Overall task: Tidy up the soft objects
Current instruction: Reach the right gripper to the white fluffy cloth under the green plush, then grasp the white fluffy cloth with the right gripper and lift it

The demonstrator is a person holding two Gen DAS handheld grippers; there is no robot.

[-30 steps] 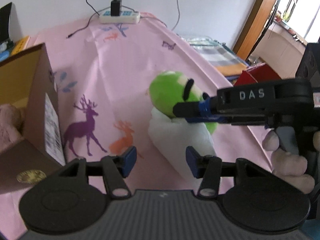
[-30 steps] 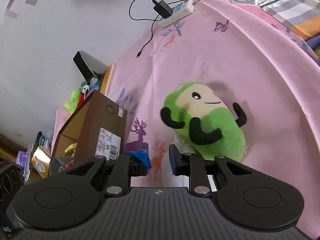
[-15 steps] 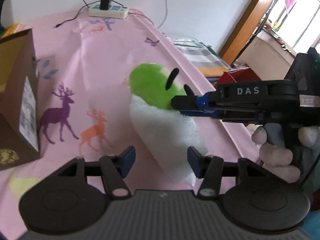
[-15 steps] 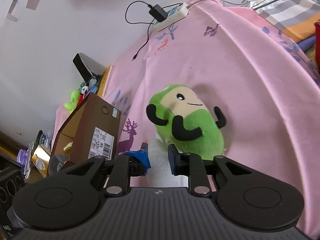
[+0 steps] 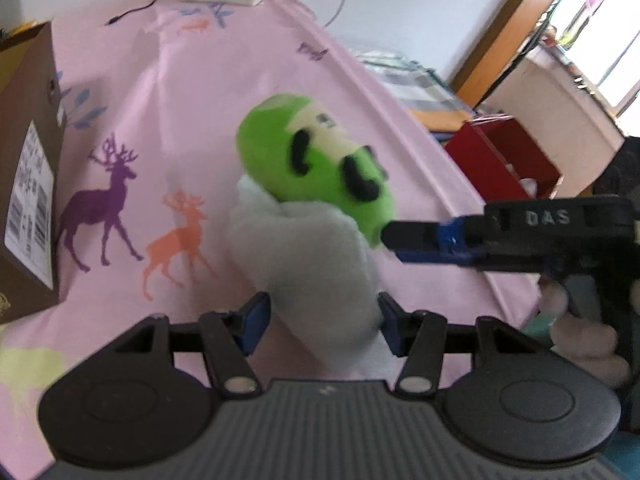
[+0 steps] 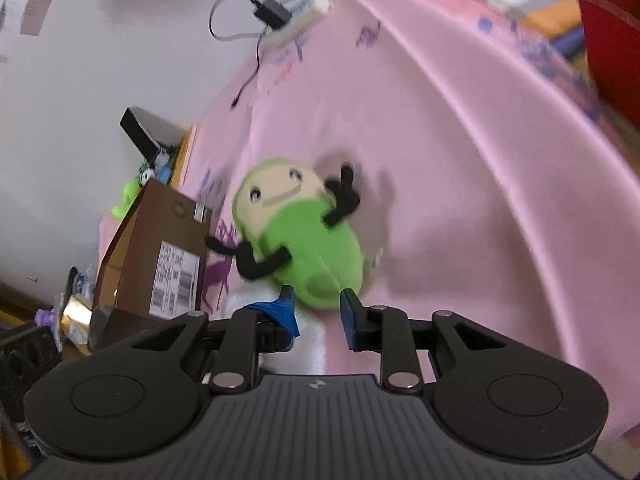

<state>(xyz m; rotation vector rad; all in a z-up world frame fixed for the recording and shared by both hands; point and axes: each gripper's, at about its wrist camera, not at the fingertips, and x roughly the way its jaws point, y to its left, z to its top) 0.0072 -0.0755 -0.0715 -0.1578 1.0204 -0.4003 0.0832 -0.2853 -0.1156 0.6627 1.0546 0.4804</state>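
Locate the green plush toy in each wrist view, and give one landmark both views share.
Left wrist view: the green plush toy lies at centre, atop a white fluffy item, above the camera's own fingers.
Right wrist view: it lies at centre-left, face up, just beyond the fingers.
Shared landmark: the brown cardboard box with a barcode label, at the left edge in the left view and left of the toy in the right view.

Soft daylight came from the window [image 5: 604,40], overexposed at the left wrist view's upper right. The pink sheet [image 5: 192,120] was evenly lit. Motion blur smeared both views, most on the green plush [image 6: 300,236], which cast a faint shadow. Fisheye distortion bent the edges.
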